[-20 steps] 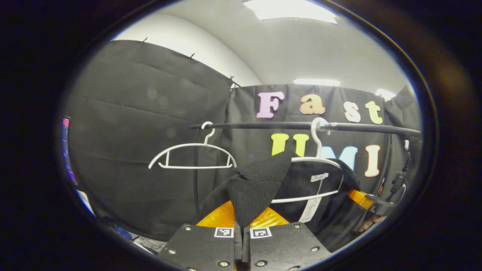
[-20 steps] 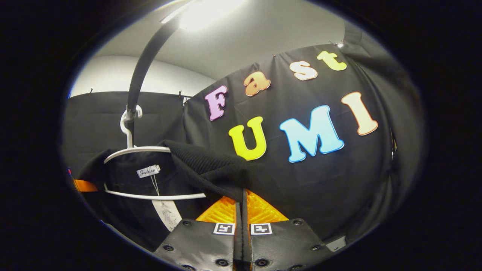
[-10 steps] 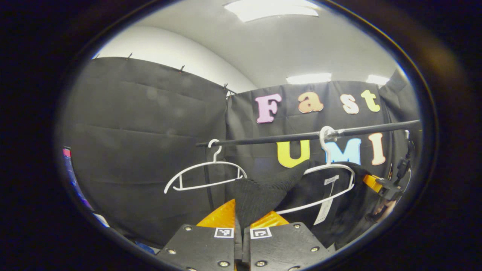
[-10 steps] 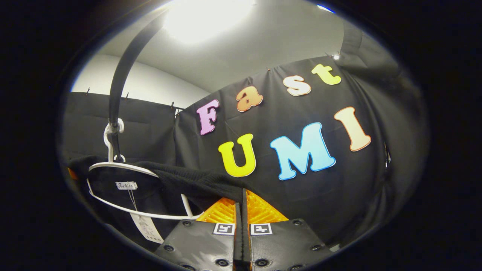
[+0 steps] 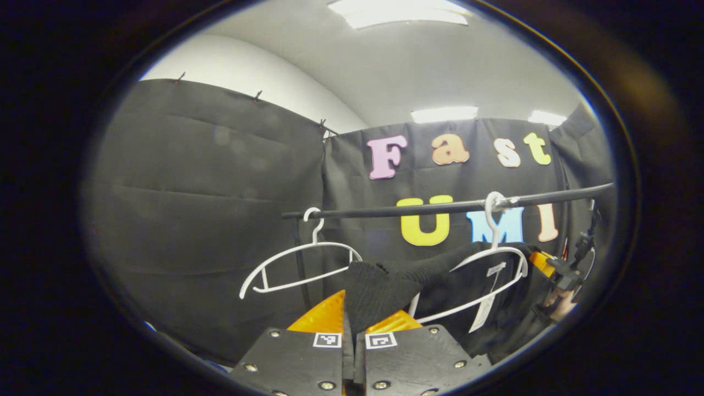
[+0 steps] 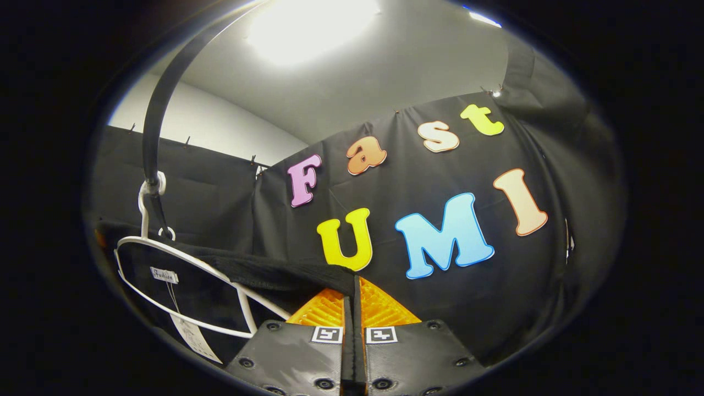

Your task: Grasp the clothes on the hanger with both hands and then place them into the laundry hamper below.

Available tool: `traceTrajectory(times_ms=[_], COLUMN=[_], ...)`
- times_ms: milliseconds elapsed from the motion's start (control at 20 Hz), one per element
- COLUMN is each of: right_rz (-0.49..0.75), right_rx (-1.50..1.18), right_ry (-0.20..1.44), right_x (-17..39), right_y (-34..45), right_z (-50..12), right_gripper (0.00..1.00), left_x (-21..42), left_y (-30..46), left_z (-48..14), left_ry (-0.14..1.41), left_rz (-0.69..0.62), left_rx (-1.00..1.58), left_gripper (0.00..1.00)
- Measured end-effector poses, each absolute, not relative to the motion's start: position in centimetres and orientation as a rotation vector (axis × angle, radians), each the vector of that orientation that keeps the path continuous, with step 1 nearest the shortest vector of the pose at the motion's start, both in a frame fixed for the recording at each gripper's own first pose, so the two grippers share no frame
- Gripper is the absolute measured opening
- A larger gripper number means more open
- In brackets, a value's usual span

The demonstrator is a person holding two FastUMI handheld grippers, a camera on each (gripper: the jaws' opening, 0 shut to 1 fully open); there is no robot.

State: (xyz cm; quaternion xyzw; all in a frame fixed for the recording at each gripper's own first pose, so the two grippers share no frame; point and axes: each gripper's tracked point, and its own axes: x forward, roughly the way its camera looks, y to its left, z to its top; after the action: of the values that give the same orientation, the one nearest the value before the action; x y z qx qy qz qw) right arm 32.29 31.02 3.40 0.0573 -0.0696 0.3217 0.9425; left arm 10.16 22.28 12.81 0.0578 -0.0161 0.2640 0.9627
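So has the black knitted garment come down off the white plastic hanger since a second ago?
Partly: the black knitted garment now sits lower against the white plastic hanger.

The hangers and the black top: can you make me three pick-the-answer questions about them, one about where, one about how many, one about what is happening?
1. Where does the empty hanger hang on the rail, seen in the left gripper view?
A. left of the hanger with the black top
B. right of it
C. on the floor

2. How many white hangers are on the rail?
A. one
B. two
C. four

3. What is the left gripper doing?
A. hanging open in the air
B. shut on the black top
C. holding the rail

Answers: 1 A, the bare hanger sits left of the loaded hanger. 2 B, two hooks go over the rail. 3 B, the knit cloth runs between its closed fingers.
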Motion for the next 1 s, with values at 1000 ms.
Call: traceTrajectory(times_ms=[1000], right_rz=[0.800], right_rx=[0.134], right_ry=[-0.044], right_x=[33.9], right_y=[33.3], right_z=[-0.8], right_gripper=[0.01], left_x=[12.8], left_y=[27.1], left_z=[8.6], left_ry=[0.116], left_rz=[0.428], left_rx=[0.056], left_gripper=[0.03])
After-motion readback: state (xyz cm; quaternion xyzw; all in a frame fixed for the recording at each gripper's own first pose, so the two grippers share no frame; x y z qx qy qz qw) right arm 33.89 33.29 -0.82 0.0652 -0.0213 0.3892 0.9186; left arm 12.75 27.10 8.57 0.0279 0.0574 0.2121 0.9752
